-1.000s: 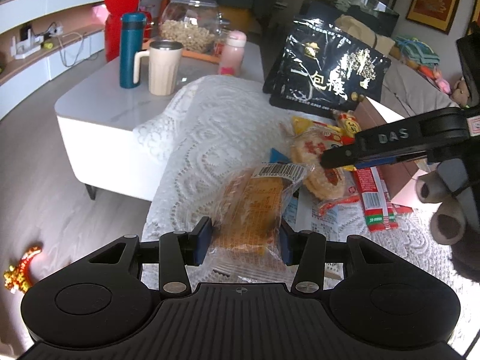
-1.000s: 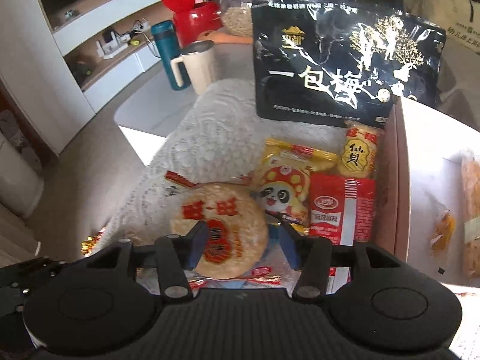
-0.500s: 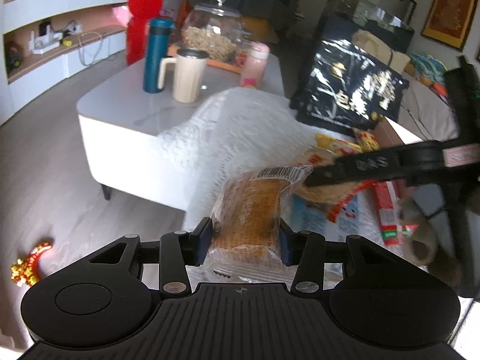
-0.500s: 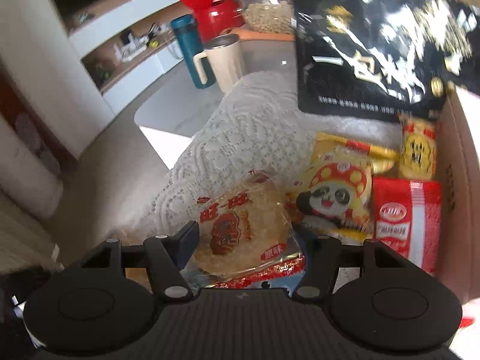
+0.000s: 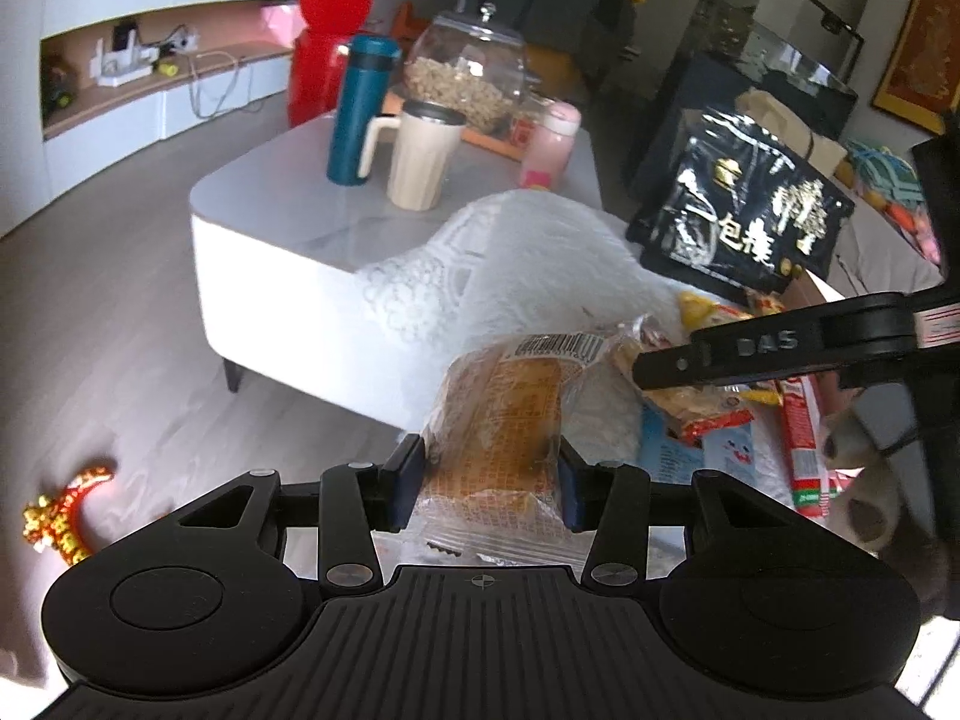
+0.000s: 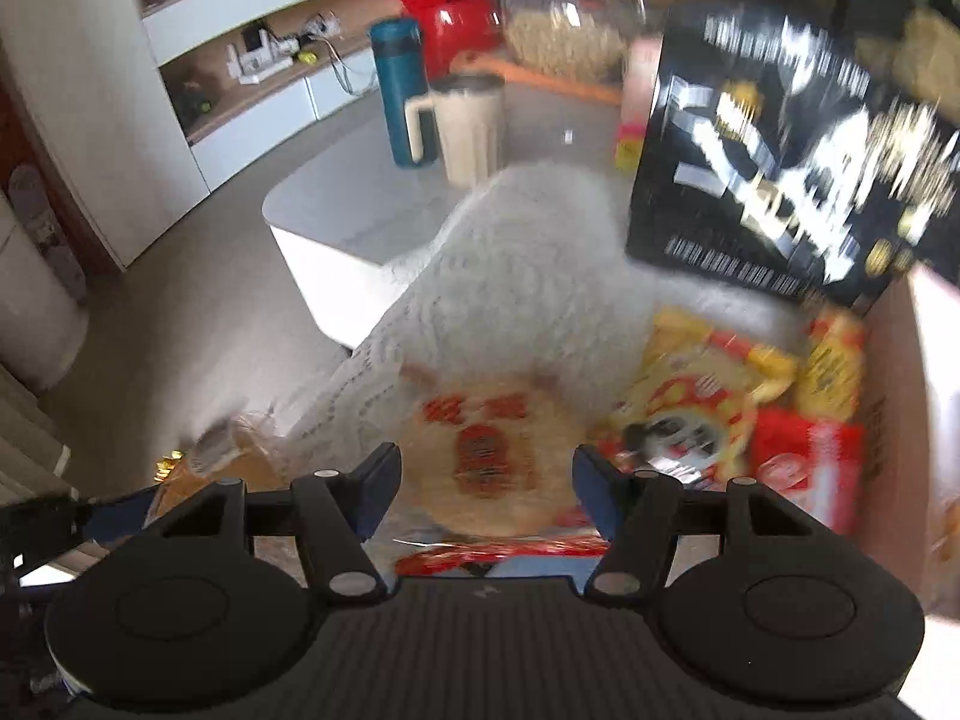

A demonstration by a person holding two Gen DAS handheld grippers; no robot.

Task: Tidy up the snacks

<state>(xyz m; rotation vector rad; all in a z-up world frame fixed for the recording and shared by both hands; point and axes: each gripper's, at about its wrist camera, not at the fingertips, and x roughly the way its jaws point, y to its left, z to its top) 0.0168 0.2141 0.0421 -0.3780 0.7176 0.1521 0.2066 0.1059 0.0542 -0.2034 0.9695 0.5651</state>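
Teal flask beside beige mug, glass jar (nuts inside), pink bottle, white coffee tbl

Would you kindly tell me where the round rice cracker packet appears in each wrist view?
Left wrist: round rice cracker packet is right of centre, partly hidden behind the right claw's black finger.
Right wrist: it lies low at centre, between the open claw's fingers.
Shared landmark: the black snack bag, upper right in both.
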